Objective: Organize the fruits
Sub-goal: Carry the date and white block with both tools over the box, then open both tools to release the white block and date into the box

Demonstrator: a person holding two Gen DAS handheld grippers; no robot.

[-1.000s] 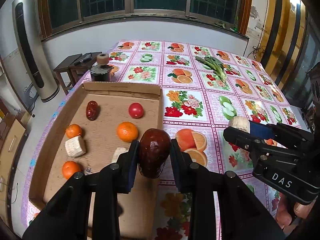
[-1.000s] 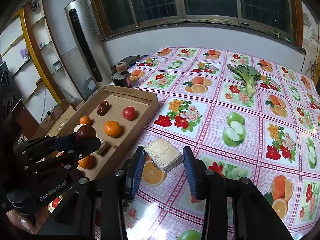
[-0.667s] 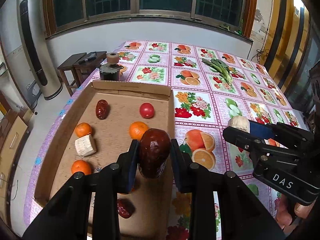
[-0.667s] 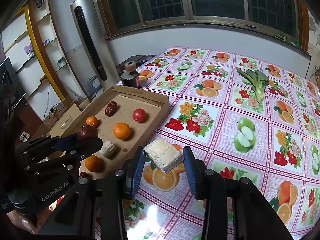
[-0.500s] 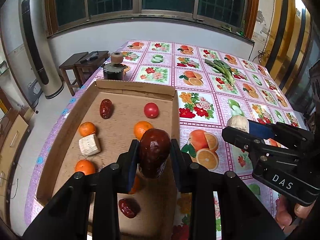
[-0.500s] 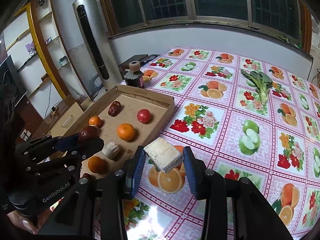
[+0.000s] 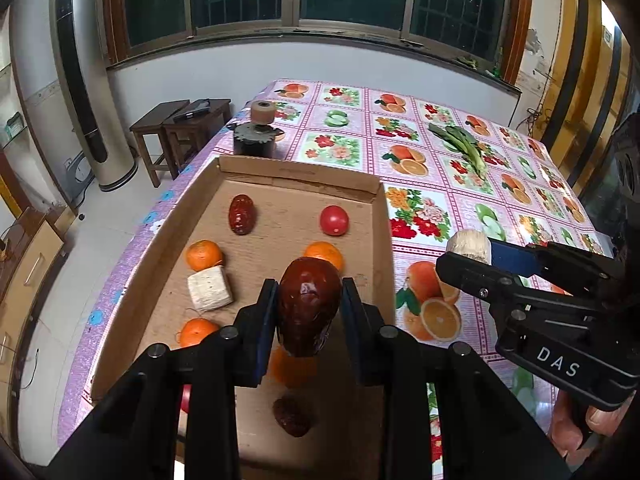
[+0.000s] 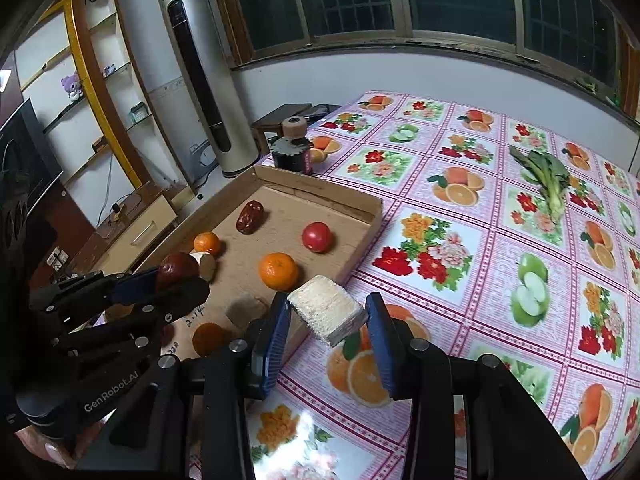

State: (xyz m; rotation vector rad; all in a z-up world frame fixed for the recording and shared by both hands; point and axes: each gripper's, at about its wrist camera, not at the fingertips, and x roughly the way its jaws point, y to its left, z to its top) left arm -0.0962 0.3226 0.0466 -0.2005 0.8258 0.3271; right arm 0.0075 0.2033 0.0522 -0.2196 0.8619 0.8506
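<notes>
While the shallow brown cardboard tray (image 7: 168, 248) lies forward and left of both tools, the left gripper (image 7: 308, 312), clamped on an upright glossy dark-red jujube (image 7: 308, 304), hangs over it, nearer than the right gripper (image 8: 328, 320) pinching a pale fibrous sugarcane chunk (image 8: 328, 312) above the tablecloth.

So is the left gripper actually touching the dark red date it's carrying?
Touching. In the left wrist view, both pads of the left gripper press against the sides of the dark red date, with no gap visible, holding it above the cardboard tray.
</notes>
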